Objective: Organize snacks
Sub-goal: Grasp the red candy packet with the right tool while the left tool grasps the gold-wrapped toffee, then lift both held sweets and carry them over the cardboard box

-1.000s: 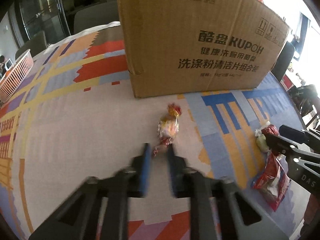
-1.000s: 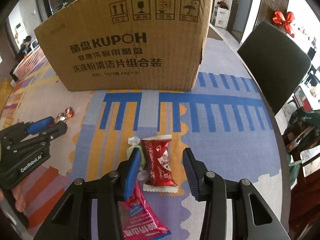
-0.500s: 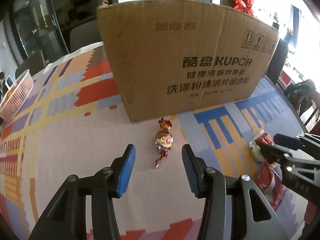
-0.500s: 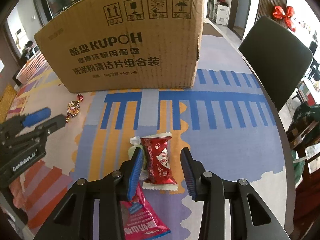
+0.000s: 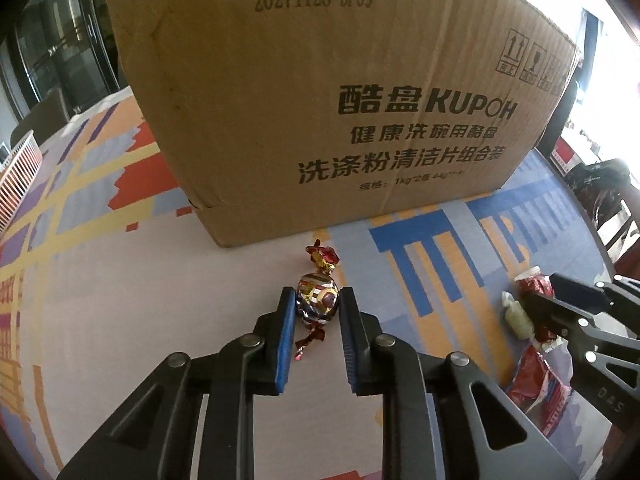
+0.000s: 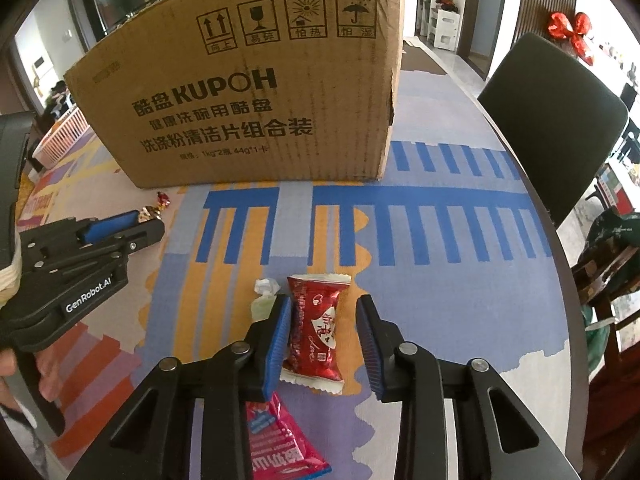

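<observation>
A foil-wrapped candy lies on the patterned tablecloth in front of the big cardboard box. My left gripper has its blue pads touching both sides of the candy. In the right wrist view a red snack packet lies between the open fingers of my right gripper; the left pad is close to it, the right pad apart. A pale green sweet lies left of it. A pink packet lies under the gripper. The left gripper shows at the far left.
The cardboard box stands across the back of the table. A dark chair stands beyond the table's right edge. A white basket sits at the far left. The red packets lie to the right in the left wrist view.
My left gripper opened, moved forward around the foil candy, then closed onto it. My right gripper stayed open over the red packet and narrowed slightly.
</observation>
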